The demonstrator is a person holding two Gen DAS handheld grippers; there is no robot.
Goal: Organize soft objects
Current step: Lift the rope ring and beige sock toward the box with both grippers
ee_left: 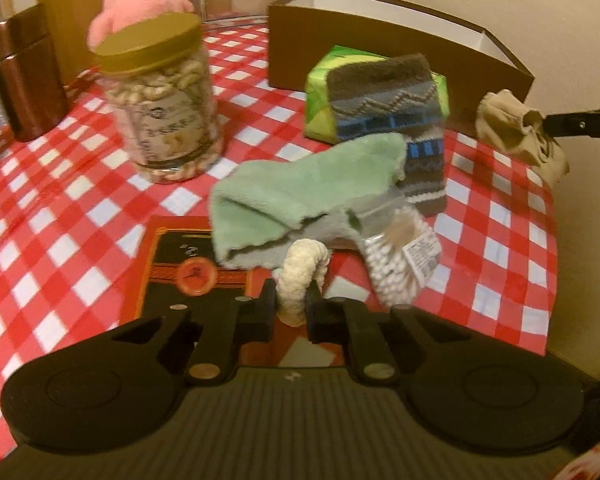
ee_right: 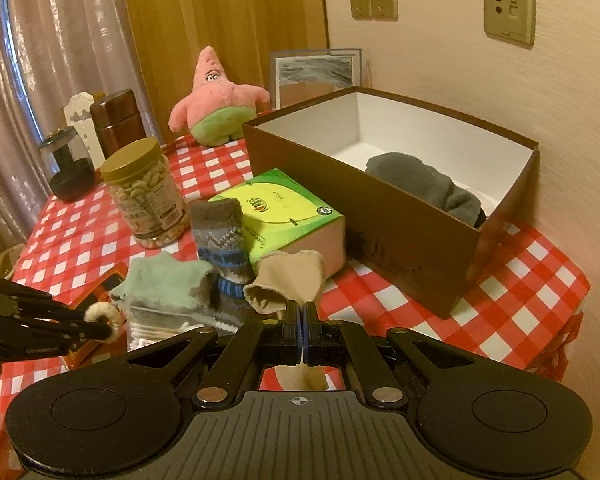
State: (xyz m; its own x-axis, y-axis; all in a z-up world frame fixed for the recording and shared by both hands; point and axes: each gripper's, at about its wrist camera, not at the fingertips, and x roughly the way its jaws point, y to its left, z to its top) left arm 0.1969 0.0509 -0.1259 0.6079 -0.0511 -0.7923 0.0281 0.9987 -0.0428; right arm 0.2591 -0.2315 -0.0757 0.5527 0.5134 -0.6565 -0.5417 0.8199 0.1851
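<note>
My left gripper (ee_left: pixel 292 300) is shut on a cream fuzzy ring (ee_left: pixel 302 268), held just above the table; from the right wrist view the ring (ee_right: pixel 104 316) hangs at that gripper's (ee_right: pixel 80 330) tips. Shut on a beige sock (ee_right: pixel 290 280), my right gripper (ee_right: pixel 302 310) holds it lifted near the table's right edge, where the sock (ee_left: pixel 516 132) also shows. A green cloth (ee_left: pixel 300 192) lies over a cotton swab tub (ee_left: pixel 400 256). A patterned grey-blue sock (ee_left: pixel 392 120) leans on a green tissue box (ee_left: pixel 320 92). The open brown box (ee_right: pixel 380 220) holds a grey soft item (ee_right: pixel 428 188).
A jar of nuts (ee_left: pixel 164 96) with a gold lid stands left of the cloth. A pink star plush (ee_right: pixel 216 100) sits at the back by a framed picture (ee_right: pixel 316 72). A brown canister (ee_left: pixel 24 76) stands far left. An orange-black flat box (ee_left: pixel 188 272) lies under my left gripper.
</note>
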